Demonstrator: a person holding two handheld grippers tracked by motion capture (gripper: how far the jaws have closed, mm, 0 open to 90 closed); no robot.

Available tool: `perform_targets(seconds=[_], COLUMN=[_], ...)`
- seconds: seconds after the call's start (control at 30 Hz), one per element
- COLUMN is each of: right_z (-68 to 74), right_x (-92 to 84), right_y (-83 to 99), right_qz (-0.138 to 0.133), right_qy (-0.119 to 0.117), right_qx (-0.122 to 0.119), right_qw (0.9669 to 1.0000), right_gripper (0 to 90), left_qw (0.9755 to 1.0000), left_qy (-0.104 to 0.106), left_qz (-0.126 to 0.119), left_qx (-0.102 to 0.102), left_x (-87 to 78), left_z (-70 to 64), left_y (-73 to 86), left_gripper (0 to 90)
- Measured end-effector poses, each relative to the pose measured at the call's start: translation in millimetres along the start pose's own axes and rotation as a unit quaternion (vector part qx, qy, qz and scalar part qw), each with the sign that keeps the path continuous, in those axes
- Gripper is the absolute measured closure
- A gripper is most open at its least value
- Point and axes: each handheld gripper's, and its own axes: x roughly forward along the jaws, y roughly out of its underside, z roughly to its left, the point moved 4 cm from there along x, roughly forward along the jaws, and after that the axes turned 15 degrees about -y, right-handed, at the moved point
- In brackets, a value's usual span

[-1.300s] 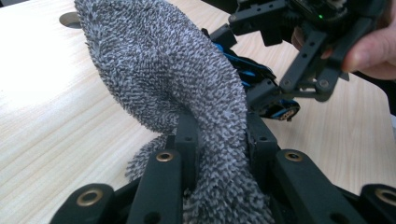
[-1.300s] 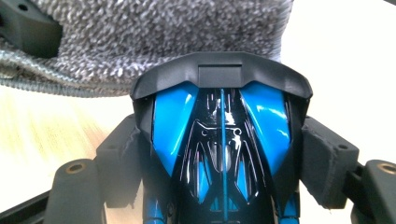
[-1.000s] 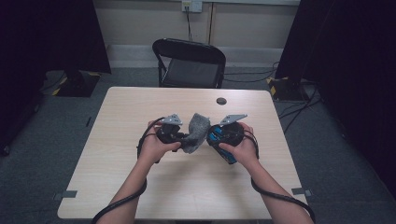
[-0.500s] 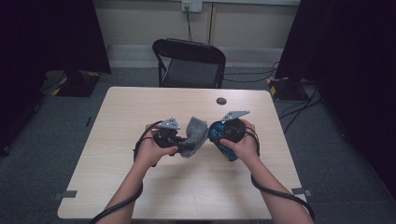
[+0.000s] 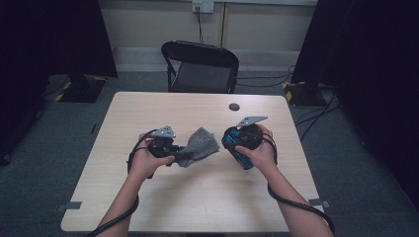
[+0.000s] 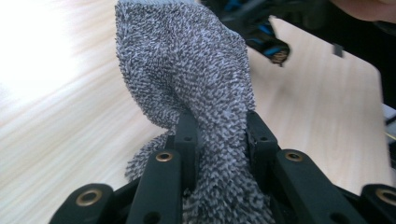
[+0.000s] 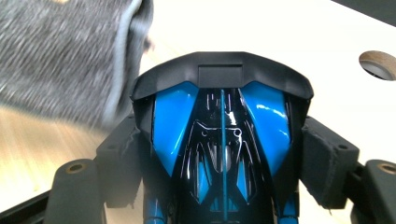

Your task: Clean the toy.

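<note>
**A:** What have you got nearest to you?

**B:** My forearms come in from six o'clock in the high view. My left tool (image 5: 179, 150) has its jaws pinched tight on a grey cloth (image 5: 199, 145). In the left gripper view the cloth (image 6: 187, 79) is bunched between both black jaws and rises toward twelve o'clock.

**A:** And the other hand?

**B:** My right tool (image 5: 236, 146) stands wide, its jaws clamped on the sides of a blue and black toy car (image 5: 238, 150). In the right gripper view the car (image 7: 222, 135) sits between the two pads, its nose toward twelve o'clock.

**A:** Do cloth and car touch?

**B:** From above, the cloth's free end lies at about nine o'clock of the car, just beside it with a gap. In the right gripper view the cloth (image 7: 60, 56) hangs blurred at ten o'clock, close to the car's front corner; I cannot tell if it brushes it.

**A:** Where is all that on the worktop (image 5: 207, 197)?

**B:** Held above its middle. Farther off, a round cable hole (image 5: 234, 106) sits at twelve o'clock of the car, and beyond the far edge stands a black folding chair (image 5: 201, 66).
</note>
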Motion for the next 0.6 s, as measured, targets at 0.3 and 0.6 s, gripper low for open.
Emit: perform_targets(seconds=[0.3,0.6], right_z=[12.5,23.8], right_x=[5.6,9.4], right_y=[0.0,0.6], right_qz=[0.002,0.005], right_qy=[-0.017,-0.032], right_qx=[-0.013,-0.025], right_qw=[0.9998,0.9992], right_gripper=[25.7,25.7], left_qw=[0.9981,0.9975], left_qy=[-0.047,-0.060], left_qz=[-0.021,-0.021], left_qx=[-0.032,-0.030], left_x=[-2.5,11.5], left_z=[19.9,13.5], left_y=[-23.9,-48.9], left_gripper=[71.6,71.6])
